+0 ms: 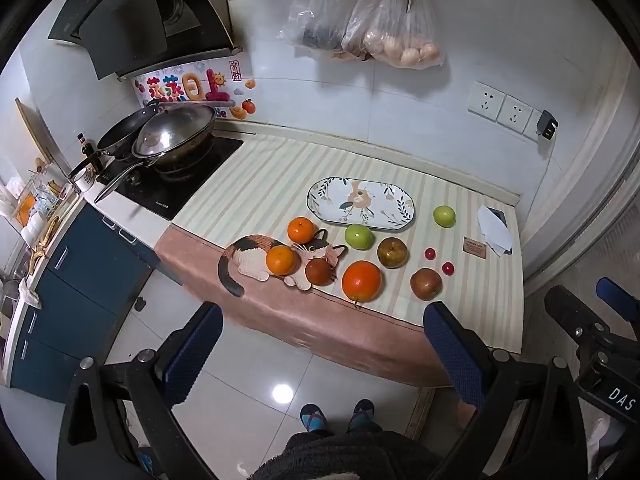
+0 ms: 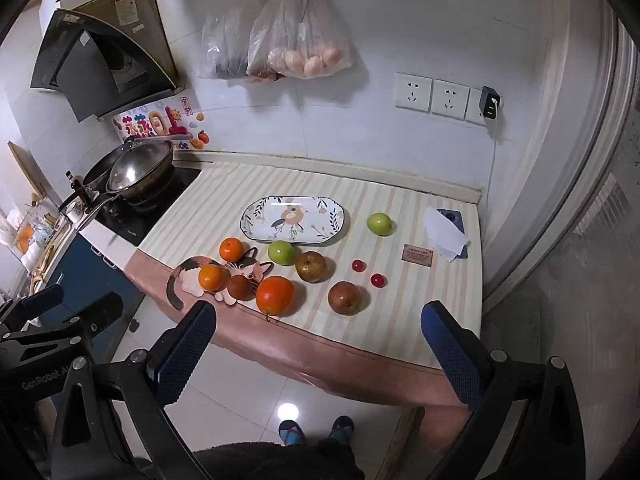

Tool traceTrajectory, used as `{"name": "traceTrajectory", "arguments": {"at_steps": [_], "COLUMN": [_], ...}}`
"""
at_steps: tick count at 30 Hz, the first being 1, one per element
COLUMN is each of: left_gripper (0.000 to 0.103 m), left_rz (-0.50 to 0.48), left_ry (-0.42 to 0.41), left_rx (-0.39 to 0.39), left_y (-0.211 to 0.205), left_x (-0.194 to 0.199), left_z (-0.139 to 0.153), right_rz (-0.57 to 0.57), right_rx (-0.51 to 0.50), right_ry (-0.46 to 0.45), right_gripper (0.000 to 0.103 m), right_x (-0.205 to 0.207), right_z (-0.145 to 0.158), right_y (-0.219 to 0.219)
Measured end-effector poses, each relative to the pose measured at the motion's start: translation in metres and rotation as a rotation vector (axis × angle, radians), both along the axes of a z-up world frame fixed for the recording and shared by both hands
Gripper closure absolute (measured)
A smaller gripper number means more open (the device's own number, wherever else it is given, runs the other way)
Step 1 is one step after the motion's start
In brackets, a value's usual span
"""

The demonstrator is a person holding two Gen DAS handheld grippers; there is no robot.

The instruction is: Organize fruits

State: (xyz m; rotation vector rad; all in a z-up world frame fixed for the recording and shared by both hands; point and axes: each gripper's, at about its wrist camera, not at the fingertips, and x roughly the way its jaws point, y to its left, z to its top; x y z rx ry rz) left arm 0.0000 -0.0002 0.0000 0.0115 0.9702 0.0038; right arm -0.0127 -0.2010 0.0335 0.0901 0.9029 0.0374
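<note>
Left wrist view: the left gripper (image 1: 322, 354) hangs over the floor short of the counter, fingers wide, holding nothing. Fruits lie loose on the striped cloth (image 1: 256, 184) near the bare plate (image 1: 361, 202): a big orange (image 1: 361, 281) at the front edge, a green apple (image 1: 359, 236) touching the plate rim.

Right wrist view: the right gripper (image 2: 318, 354) is likewise spread wide and bare, the orange (image 2: 275, 295) just beyond its fingers, two cherry tomatoes (image 2: 358, 265) to the right

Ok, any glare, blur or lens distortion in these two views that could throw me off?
Left wrist view: strong fisheye bending at the edges, a bright lamp reflection on the floor tile, fruit sharp. Right wrist view: same curved edges, a glare streak on the oval plate, floor glare again, large orange in focus.
</note>
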Motion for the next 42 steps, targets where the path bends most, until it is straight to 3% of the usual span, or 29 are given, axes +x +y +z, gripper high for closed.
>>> {"name": "traceTrajectory", "arguments": {"at_steps": [42], "left_gripper": [0.000], "left_rz": [0.003], "left_ry": [-0.012], "left_rx": [-0.002], "left_y": [0.004], "left_x": [0.000], "left_z": [0.007], "right_rz": [0.000], "right_rx": [0.005], "right_ry": [-0.008], "right_gripper": [0.000], "right_x": [0.000], "right_z": [0.002], "right_y": [0.003]}}
